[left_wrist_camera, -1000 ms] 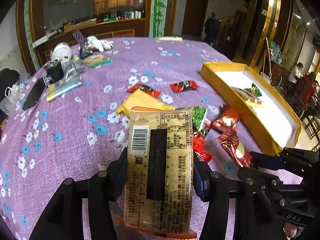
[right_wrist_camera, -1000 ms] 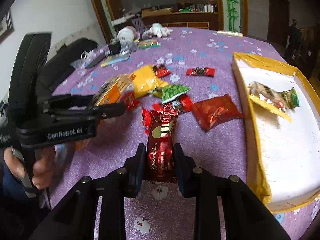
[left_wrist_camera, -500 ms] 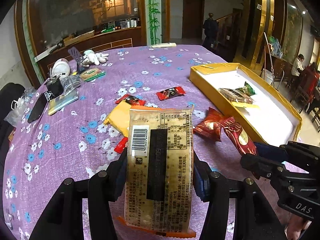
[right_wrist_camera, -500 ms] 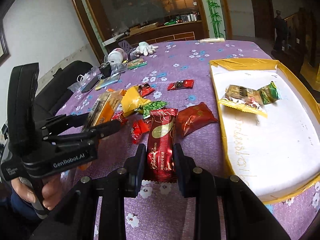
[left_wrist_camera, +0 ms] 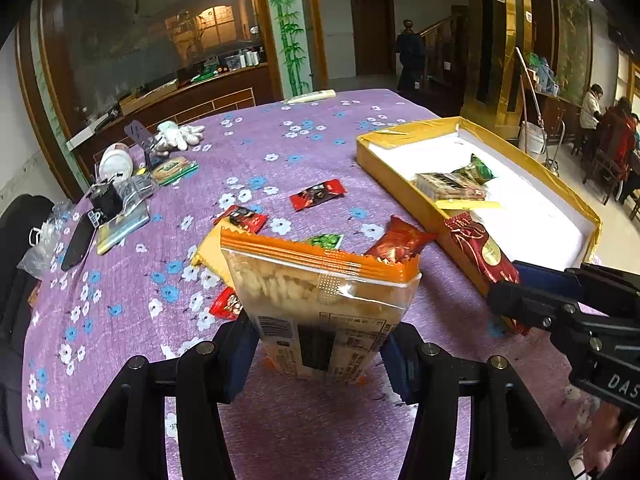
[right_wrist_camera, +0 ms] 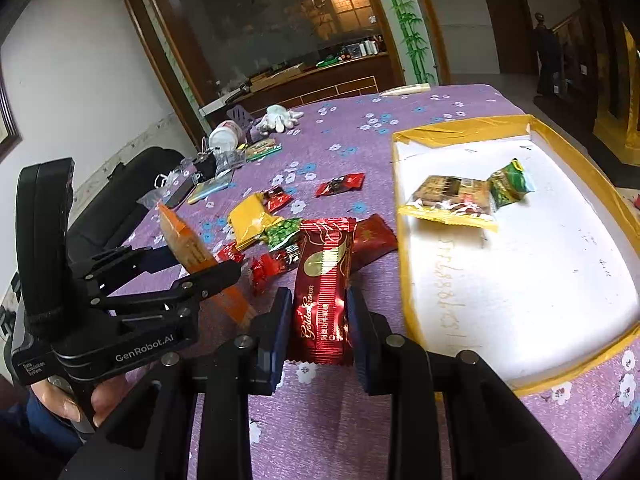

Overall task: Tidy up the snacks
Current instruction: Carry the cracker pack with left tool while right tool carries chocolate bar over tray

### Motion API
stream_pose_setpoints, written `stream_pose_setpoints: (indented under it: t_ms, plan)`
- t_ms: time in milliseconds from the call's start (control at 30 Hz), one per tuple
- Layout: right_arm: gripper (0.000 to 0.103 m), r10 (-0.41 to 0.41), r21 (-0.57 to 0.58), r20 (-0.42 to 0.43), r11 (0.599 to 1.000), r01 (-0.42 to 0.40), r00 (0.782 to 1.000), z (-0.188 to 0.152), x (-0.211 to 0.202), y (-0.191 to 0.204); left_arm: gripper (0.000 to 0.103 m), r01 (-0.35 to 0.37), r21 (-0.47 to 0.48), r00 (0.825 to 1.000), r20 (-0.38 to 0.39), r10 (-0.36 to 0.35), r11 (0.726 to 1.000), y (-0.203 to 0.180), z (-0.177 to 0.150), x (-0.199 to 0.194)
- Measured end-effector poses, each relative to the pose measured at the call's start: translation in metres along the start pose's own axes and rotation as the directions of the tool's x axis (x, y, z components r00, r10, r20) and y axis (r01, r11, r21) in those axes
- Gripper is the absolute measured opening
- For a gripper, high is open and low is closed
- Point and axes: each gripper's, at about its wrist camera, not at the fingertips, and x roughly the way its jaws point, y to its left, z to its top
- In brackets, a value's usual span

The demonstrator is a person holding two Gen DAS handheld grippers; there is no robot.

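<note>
1. Worktop [left_wrist_camera: 312,128] w/ purple flowered cloth fills most of both views.
2. Yellow box [right_wrist_camera: 404,264], white inside, right half of the right wrist view and upper right of the left wrist view. Inside it: a yellow-edged snack pack [right_wrist_camera: 450,200] and a small green pack [right_wrist_camera: 510,184], touching each other, near the box's far end.
3. Left gripper [left_wrist_camera: 320,344], bottom centre of its own view; jaws clamped on a clear cracker pack [left_wrist_camera: 320,300] w/ orange sealed edge. Pack is held up off the cloth, orange edge tilted away from the camera. In the right wrist view the same gripper sits at lower left, a hand [right_wrist_camera: 72,396] round its handle.
4. Right gripper [right_wrist_camera: 318,320], bottom centre of its view; jaws closed on a dark red wafer bar [right_wrist_camera: 324,288], gold lettering, long axis pointing away. In the left wrist view the bar is at centre right, in front of the box's near wall.
5. Loose snacks on the cloth, mid-frame, left of the box: yellow packet [right_wrist_camera: 250,220], green pea packet [right_wrist_camera: 284,232] touching it, red pouch [right_wrist_camera: 374,236] near the box wall, small red candy [right_wrist_camera: 340,184] farther back, well apart.
6. Clutter at the far left edge of the worktop: white jar [right_wrist_camera: 226,134], white glove [right_wrist_camera: 280,116], phone [left_wrist_camera: 78,242].
</note>
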Motion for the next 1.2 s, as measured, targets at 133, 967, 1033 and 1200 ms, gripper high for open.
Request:
stream_pose_setpoints:
  t_ms: [133,967,1033,1200]
  plan:
    - [0.027,-0.002,0.035,0.014,0.999,0.002,1.000,-0.001,-0.006,-0.014,0.059,0.010,0.011,1.000,-0.005,-0.010,1.000,-0.007,0.003,0.000]
    - [0.027,-0.158,0.295,0.094,0.947,0.124,0.983,-0.002,-0.042,-0.112,0.058,0.302,0.014,0.953,0.009,-0.303,0.953,-0.072,0.066,-0.003]
    - [0.027,-0.178,0.306,0.096,0.942,0.141,0.979,-0.002,-0.043,-0.118,0.058,0.320,0.016,0.947,0.006,-0.320,0.947,-0.080,0.073,0.001]
    - [0.027,-0.230,0.304,0.089,0.933,0.193,0.969,-0.002,-0.036,-0.124,0.059,0.354,0.006,0.935,-0.019,-0.354,0.935,-0.102,0.084,0.021]
